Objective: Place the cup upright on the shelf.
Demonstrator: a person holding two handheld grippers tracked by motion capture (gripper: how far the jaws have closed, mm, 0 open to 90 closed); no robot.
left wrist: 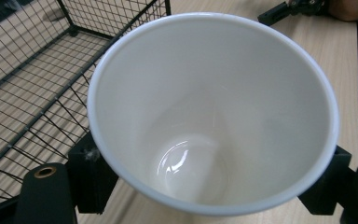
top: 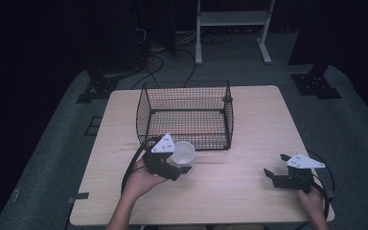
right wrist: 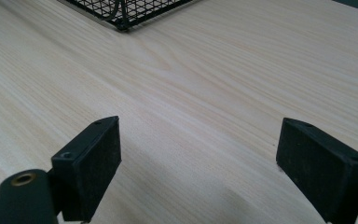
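Observation:
A white cup (top: pixel 184 152) is held upright just in front of the black wire basket (top: pixel 186 115), with my left gripper (top: pixel 178 163) shut on it. In the left gripper view the cup (left wrist: pixel 214 112) is empty, its open mouth facing the camera, and both jaws press against its sides. My right gripper (top: pixel 276 165) rests open near the table's front right, its grey plate on top. In the right gripper view its two black pads (right wrist: pixel 93 158) stand wide apart over bare wood with nothing between them.
The wooden table (top: pixel 249 124) carries the empty wire basket at its far middle. A basket corner (right wrist: pixel 123 16) shows at the top of the right gripper view. A white metal stand (top: pixel 232 28) and cables lie on the floor beyond.

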